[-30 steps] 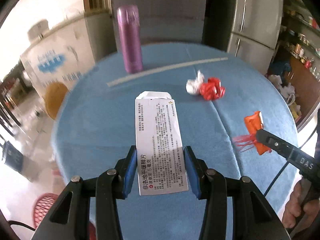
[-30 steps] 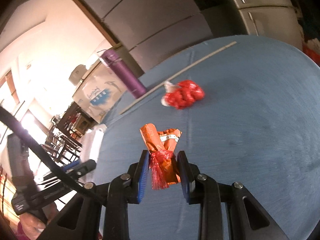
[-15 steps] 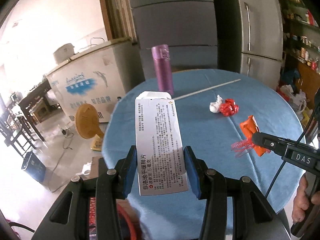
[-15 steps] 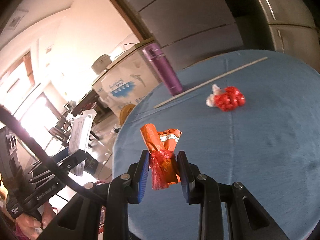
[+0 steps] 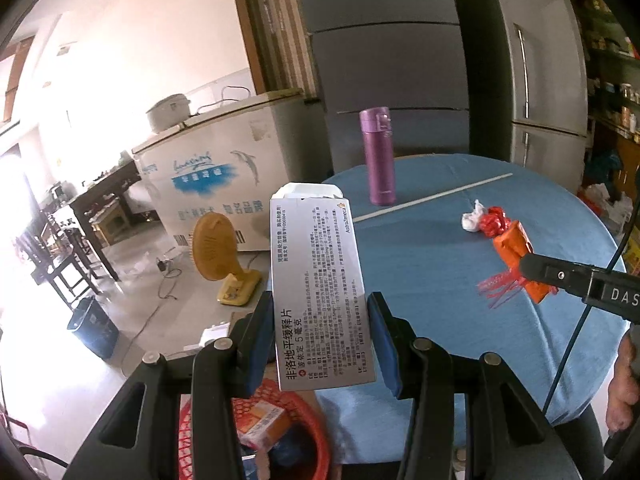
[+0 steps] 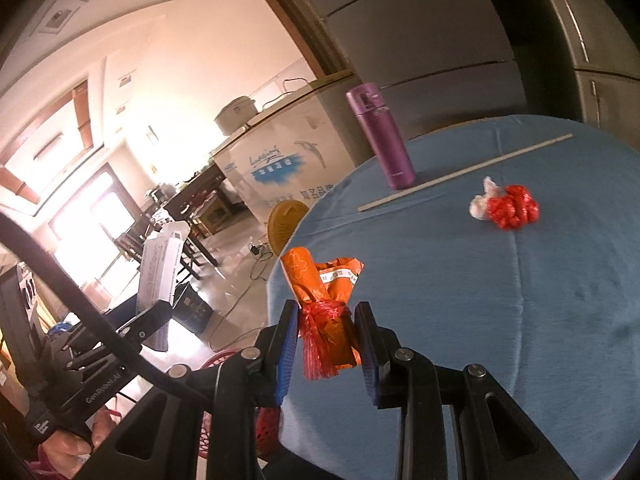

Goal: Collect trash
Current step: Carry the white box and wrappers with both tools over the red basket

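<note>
My left gripper [image 5: 322, 336] is shut on a grey medicine box [image 5: 318, 292] with printed text, held upright past the left rim of the round blue table [image 5: 432, 264]. Below it on the floor stands a red mesh basket [image 5: 312, 420] with packets inside. My right gripper [image 6: 328, 340] is shut on an orange wrapper [image 6: 324, 284] tied with red netting, held over the table's left edge. The same wrapper [image 5: 516, 248] shows at the right of the left wrist view. A red and white crumpled bag [image 6: 508, 206] lies further back on the table.
A purple flask [image 5: 378, 156] stands at the table's far side beside a long white stick [image 5: 432, 198]. On the floor to the left are a yellow fan [image 5: 218, 248], a white chest freezer [image 5: 216, 184], cables and a dark bin [image 5: 94, 328]. A hand [image 5: 622, 388] shows at the right.
Both grippers have drawn back and up from the table toward its left edge, each keeping its load. The red basket and the floor have come into view below the left gripper.
</note>
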`<state>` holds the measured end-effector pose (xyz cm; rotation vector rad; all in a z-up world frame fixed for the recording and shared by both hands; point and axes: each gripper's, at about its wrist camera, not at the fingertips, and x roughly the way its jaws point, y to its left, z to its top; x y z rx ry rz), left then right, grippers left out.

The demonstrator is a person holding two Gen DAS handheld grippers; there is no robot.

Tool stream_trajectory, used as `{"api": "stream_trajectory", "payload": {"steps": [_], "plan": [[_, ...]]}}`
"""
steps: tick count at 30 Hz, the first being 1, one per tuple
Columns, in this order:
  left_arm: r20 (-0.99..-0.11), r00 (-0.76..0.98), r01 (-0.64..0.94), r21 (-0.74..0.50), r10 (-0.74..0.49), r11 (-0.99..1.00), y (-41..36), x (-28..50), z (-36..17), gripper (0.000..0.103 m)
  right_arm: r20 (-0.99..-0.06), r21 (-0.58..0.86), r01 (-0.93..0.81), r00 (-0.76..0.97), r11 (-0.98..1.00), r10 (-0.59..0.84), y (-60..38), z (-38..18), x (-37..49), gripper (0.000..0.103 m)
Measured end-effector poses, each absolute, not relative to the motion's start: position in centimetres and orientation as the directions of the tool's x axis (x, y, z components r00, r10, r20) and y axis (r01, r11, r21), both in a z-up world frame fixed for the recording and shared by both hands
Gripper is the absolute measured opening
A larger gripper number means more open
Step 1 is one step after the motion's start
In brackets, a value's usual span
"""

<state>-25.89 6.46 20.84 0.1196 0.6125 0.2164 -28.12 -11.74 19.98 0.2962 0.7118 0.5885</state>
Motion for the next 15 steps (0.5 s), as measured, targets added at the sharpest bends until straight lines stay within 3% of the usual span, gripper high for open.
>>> {"api": "stream_trajectory", "payload": {"steps": [15], "plan": [[-0.493,0.819,-0.235,0.181,0.295,0.955,10.0,-32.2,22.6,0.048,-0.482,0.414,-0.533,0.558,0.737,0.675,-4.8,23.7,-32.2,0.031]]}}
